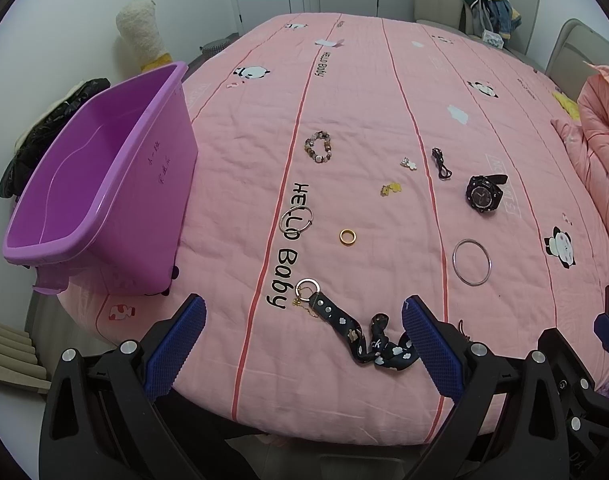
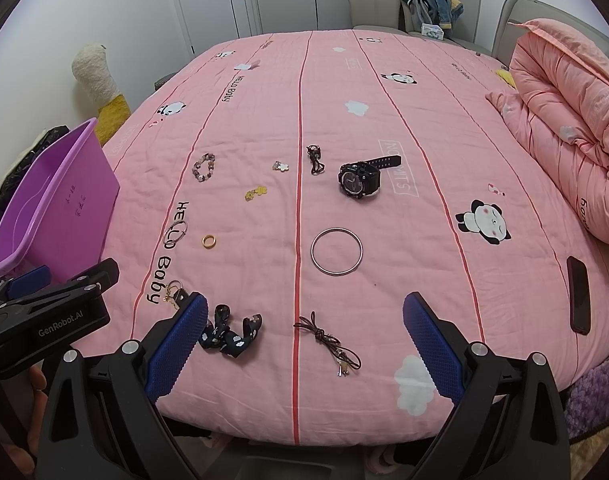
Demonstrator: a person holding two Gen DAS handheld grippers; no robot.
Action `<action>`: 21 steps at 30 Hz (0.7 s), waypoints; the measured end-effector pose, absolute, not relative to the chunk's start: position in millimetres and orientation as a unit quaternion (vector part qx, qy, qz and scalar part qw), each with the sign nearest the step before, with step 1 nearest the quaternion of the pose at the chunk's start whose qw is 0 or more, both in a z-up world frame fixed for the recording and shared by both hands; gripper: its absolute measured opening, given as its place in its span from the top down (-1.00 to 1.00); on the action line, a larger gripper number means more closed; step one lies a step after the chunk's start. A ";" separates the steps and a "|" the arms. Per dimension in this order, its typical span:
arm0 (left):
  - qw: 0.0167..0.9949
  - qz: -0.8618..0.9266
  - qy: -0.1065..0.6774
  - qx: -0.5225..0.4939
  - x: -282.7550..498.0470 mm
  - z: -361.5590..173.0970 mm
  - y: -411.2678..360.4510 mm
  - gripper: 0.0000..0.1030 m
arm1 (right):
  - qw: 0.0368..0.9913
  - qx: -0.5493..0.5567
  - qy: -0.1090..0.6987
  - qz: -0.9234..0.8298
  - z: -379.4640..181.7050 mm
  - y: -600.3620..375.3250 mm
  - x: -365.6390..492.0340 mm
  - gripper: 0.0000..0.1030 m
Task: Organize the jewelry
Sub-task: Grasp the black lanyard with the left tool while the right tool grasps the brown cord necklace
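- The left gripper [image 1: 304, 316] is built from matte black plastic arms, each ending in a finger faced with a blue pad [image 1: 430, 344] of fine cross-hatched texture.
- Round silver screw heads [image 1: 128, 347] are set at the pivots of the black linkages.
- The right gripper [image 2: 304, 316] is made the same way, with blue textured pads [image 2: 178, 344] and silver screws.
- White lettering "GenRobot.AI" [image 2: 60, 330] is printed on the side of the left gripper's black body, as seen from the right wrist view.
- A part of a hand [image 2: 36, 380] is seen beneath that body.
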State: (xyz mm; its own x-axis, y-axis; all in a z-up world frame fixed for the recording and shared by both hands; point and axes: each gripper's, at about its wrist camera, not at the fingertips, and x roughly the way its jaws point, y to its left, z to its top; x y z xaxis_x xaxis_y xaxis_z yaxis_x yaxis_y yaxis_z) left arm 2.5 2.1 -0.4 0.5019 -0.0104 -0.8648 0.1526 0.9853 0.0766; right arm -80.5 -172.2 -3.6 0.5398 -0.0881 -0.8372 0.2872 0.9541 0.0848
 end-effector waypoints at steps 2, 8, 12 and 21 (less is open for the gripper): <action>0.863 -0.048 0.498 0.071 2.0 -2.7 2.5 -0.88 | 0.871 0.107 0.468 -0.108 -5.0 -173.1 -80.3 -0.82; 0.856 -0.051 0.511 0.064 3.6 -15.3 8.9 -0.88 | 0.867 0.123 0.471 -0.108 -18.4 -185.8 -85.6 -0.82; 0.849 -0.047 0.522 0.062 5.1 -27.8 16.7 -0.88 | 0.860 0.136 0.479 -0.107 -34.6 -196.1 -91.6 -0.82; 0.830 -0.070 0.548 0.070 -0.5 -78.4 29.9 -0.88 | 0.848 0.151 0.500 -0.092 -75.4 -207.8 -104.6 -0.81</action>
State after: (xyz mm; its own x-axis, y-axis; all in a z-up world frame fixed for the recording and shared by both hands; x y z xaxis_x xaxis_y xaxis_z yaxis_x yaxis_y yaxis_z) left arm -0.5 29.9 -78.4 0.3888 -0.0398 -0.9205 0.1942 0.9802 0.0396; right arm -104.6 -207.8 -75.4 0.4833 -0.0060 -0.8754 0.3073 0.9375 0.1633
